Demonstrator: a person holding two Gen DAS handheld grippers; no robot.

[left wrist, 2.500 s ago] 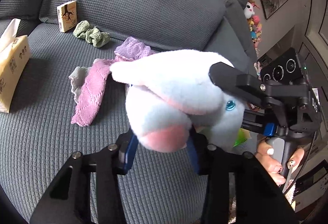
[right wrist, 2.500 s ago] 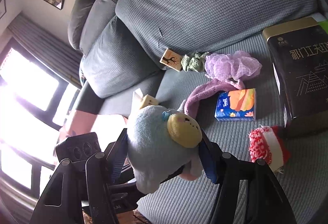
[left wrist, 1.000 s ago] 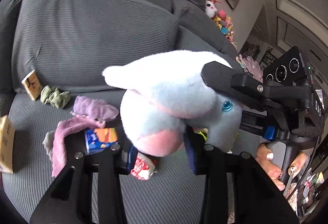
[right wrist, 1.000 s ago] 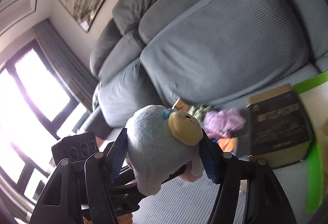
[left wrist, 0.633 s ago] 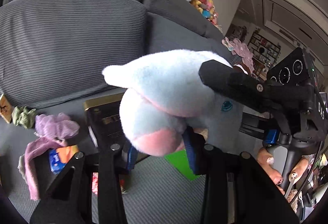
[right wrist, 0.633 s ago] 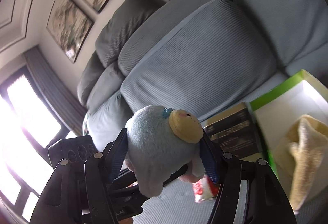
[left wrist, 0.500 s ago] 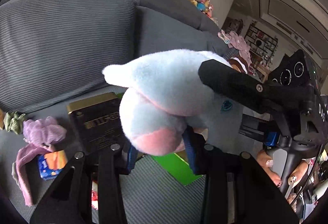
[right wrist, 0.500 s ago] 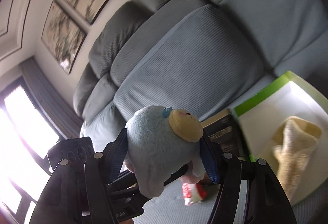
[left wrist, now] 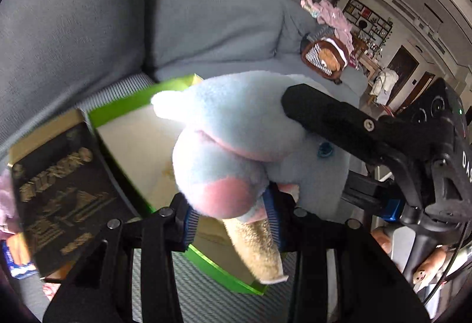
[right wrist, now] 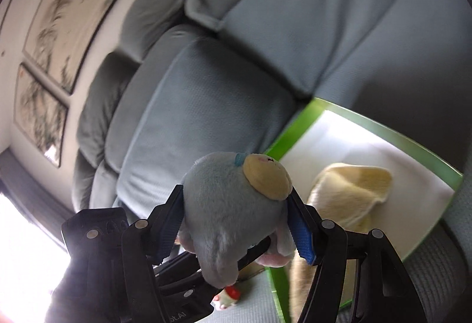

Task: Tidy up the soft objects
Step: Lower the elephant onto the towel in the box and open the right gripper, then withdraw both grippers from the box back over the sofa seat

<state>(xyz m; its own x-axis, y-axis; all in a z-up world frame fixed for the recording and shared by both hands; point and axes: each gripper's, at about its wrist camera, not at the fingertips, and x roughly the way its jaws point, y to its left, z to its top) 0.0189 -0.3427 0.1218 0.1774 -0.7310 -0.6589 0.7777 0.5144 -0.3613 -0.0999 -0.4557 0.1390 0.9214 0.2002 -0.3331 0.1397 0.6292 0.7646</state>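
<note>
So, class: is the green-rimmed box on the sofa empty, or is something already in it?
Not empty. The green-rimmed box holds a cream plush cloth lying on its white floor; the rest of the floor is bare.

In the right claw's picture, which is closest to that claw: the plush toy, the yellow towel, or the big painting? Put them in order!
1. Plush toy: squeezed in the right claw itself.
2. Yellow towel: just beyond, to the right, lying in the green box.
3. Big painting: far off, upper left on the wall.

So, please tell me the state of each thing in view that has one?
Plush toy: held in the air by both claws.
Left claw: shut on the plush toy.
Right claw: shut on the plush toy.
Green box: open, yellow cloth inside.
</note>
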